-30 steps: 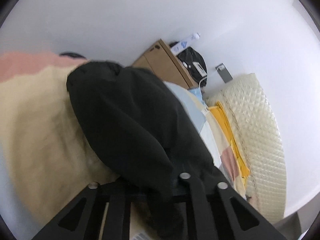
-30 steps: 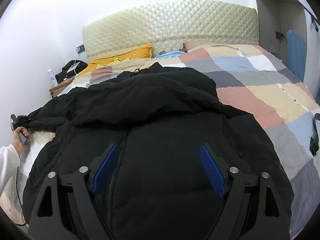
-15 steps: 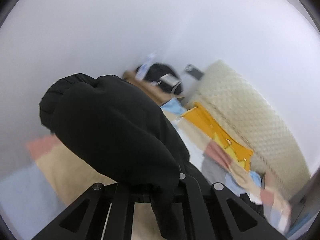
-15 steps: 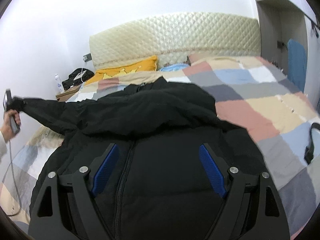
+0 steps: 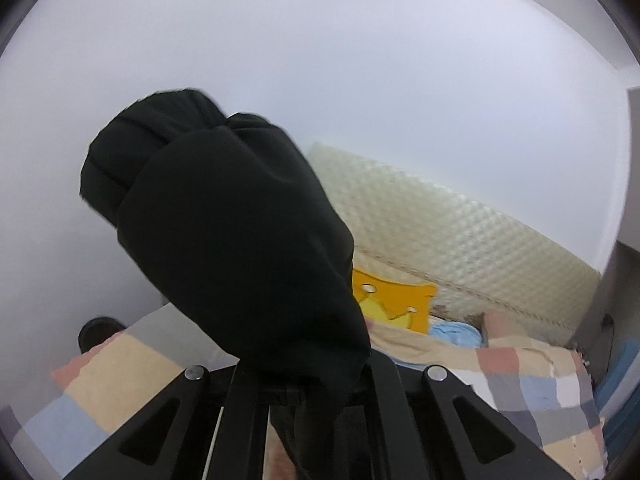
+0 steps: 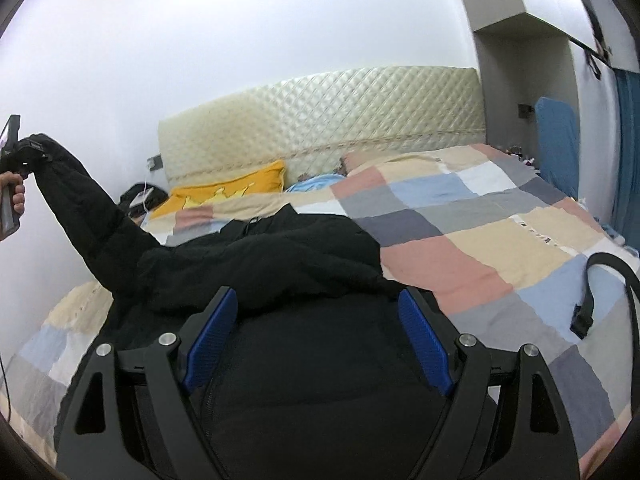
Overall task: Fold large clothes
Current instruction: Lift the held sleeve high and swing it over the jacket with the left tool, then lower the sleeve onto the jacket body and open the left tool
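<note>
From my left wrist camera, the black jacket sleeve (image 5: 224,240) covers the left gripper (image 5: 308,396) fingertips, so I cannot see the pads. It also hides part of the yellow pillow (image 5: 396,300). In my right wrist view the jacket's lower half runs off the bottom edge, and the hand (image 6: 14,196) at the left border is cut off.

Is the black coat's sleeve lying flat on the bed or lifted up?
Lifted up. The left gripper is shut on the sleeve end, holding it stretched above the bed.
</note>
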### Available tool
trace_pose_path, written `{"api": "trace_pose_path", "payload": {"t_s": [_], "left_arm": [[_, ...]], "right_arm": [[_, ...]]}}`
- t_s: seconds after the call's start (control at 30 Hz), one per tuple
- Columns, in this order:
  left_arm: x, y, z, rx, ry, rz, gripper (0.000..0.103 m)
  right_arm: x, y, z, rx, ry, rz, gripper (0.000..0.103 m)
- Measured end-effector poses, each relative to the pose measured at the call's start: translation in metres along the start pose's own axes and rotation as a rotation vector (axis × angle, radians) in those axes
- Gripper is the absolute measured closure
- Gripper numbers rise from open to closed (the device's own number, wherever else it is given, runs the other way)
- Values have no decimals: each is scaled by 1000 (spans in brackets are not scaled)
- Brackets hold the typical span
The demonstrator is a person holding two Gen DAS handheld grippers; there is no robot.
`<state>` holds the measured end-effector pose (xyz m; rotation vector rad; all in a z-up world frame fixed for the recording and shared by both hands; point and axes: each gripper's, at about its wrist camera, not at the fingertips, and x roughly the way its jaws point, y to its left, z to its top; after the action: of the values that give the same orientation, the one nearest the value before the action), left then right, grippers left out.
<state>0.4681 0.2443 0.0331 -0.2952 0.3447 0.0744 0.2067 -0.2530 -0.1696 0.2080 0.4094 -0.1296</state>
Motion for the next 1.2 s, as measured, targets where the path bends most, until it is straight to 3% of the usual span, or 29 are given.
{"api": "trace_pose_path", "payload": {"t_s": [0.13, 0.33, 0.7, 0.97, 1.2], "left_arm": [[-14, -58, -4, 60, 14, -68, 98], [-32, -125, -22, 101, 53, -173, 98], [-55, -229, -82, 244, 111, -261, 98], [-35, -316, -169, 331, 188, -276, 98], [-7, -357, -257, 444, 284, -306, 98]], "right_arm": [[-4, -8, 3, 15, -4, 24, 20], [-6, -2, -6, -82, 42, 91, 20], [-19, -35, -3, 23, 25, 150, 20], [-24, -60, -5, 118, 25, 170, 20], [-21, -73, -8, 172, 35, 196, 20]]}}
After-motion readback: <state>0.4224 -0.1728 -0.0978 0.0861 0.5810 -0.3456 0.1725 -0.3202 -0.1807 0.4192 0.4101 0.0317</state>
